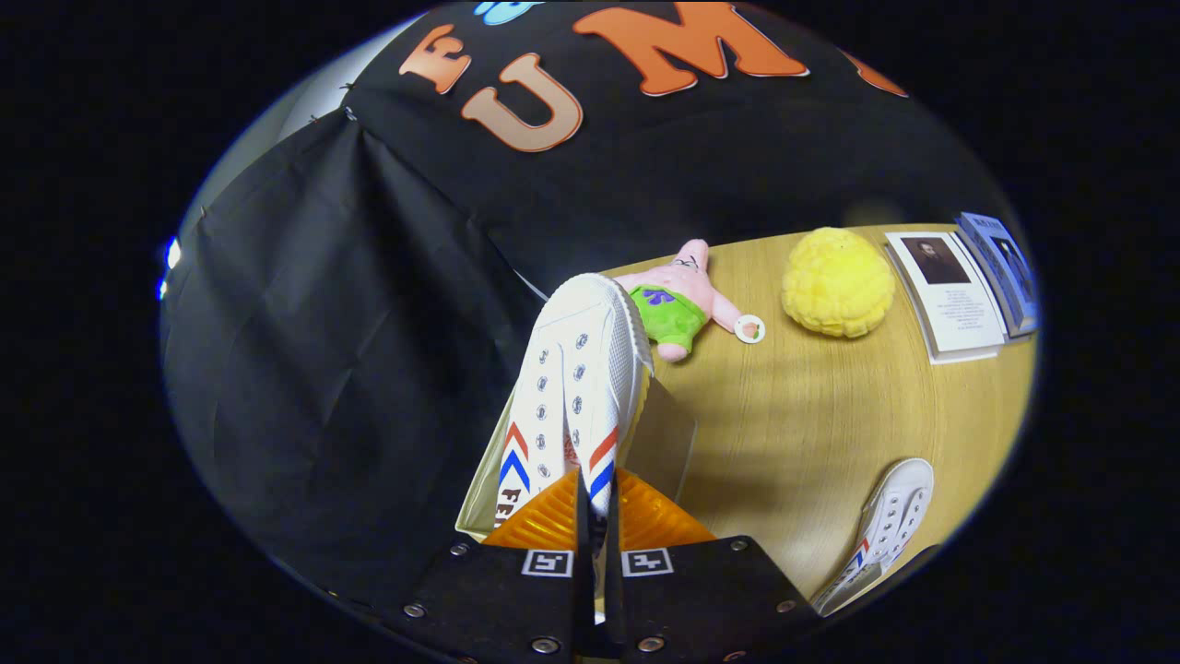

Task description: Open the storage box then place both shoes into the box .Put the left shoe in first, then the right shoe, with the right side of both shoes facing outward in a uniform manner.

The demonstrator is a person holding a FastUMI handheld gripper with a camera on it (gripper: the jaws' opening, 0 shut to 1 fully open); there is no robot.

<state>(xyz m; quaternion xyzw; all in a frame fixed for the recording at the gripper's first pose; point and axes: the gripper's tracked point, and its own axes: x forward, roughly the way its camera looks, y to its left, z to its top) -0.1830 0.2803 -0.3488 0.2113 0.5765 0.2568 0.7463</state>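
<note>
The tool [596, 516] has its fingers nearly together, pinching the heel end of a white shoe [576, 387] whose toe points away, held above an open storage box [668, 433] at the worktop's near edge. Beyond the toe lies a pink plush star [682, 295], with a yellow plush ball [837, 281] and some booklets [959, 290] farther off. The wooden worktop [811, 415] meets black cloth walls. A second white shoe [885, 530] lies on it, well apart from the tool.
</note>
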